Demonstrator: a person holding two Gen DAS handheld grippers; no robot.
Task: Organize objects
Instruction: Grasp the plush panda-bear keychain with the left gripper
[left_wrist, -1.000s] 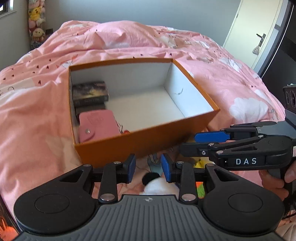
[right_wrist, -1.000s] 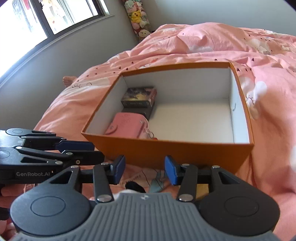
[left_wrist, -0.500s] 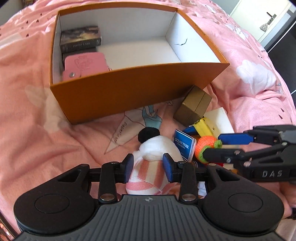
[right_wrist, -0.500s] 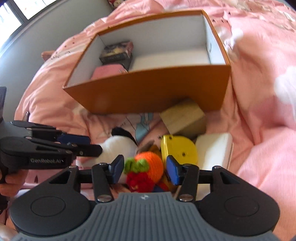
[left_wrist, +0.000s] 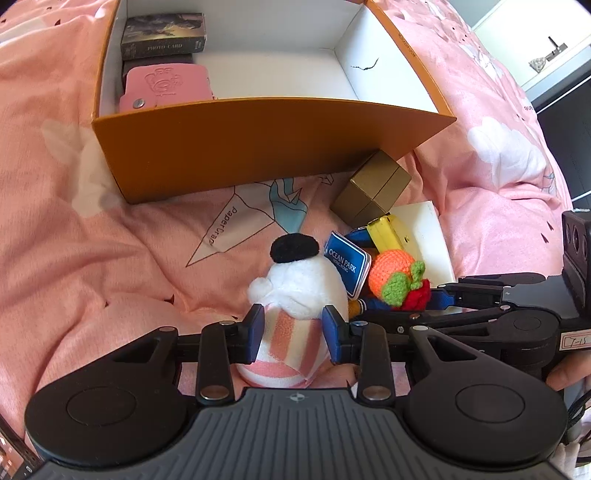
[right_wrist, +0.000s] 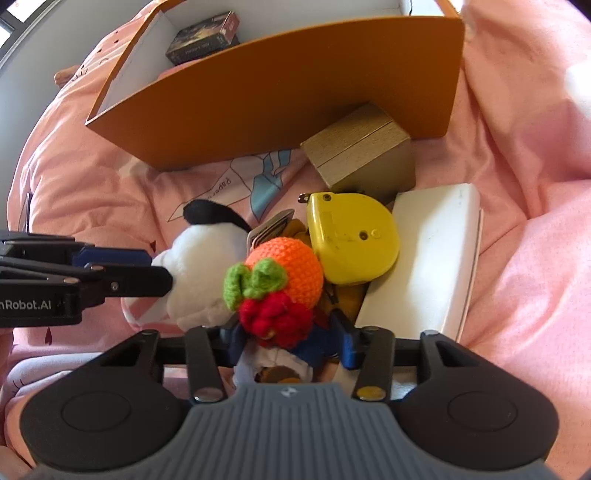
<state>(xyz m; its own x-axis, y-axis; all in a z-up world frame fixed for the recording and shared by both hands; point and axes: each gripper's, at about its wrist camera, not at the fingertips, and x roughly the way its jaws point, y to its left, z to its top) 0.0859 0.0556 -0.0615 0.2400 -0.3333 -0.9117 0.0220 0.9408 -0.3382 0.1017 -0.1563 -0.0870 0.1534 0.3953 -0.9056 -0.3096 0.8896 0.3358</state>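
An orange box (left_wrist: 236, 147) lies open on the pink bed, holding a pink wallet (left_wrist: 166, 86) and a dark card box (left_wrist: 162, 35). In front of it is a pile of small things. My left gripper (left_wrist: 293, 332) is open, its jaws on either side of a white plush toy (left_wrist: 299, 284) with a pink striped body. My right gripper (right_wrist: 291, 341) is open around a crocheted orange-and-red toy (right_wrist: 284, 277), also seen in the left wrist view (left_wrist: 395, 273). The left gripper's fingers (right_wrist: 122, 275) reach the plush (right_wrist: 195, 266) in the right wrist view.
Beside the toys lie a yellow tape measure (right_wrist: 351, 240), a gold cube box (right_wrist: 362, 147), a white flat box (right_wrist: 432, 266) and a blue Ocean Park tin (left_wrist: 345, 260). The pink duvet (left_wrist: 74, 240) surrounds everything. The orange box's front wall (right_wrist: 295, 92) stands just behind the pile.
Both grippers have dropped from above the box down to the pile in front of it. The left now straddles the plush; the right now straddles the crocheted toy.
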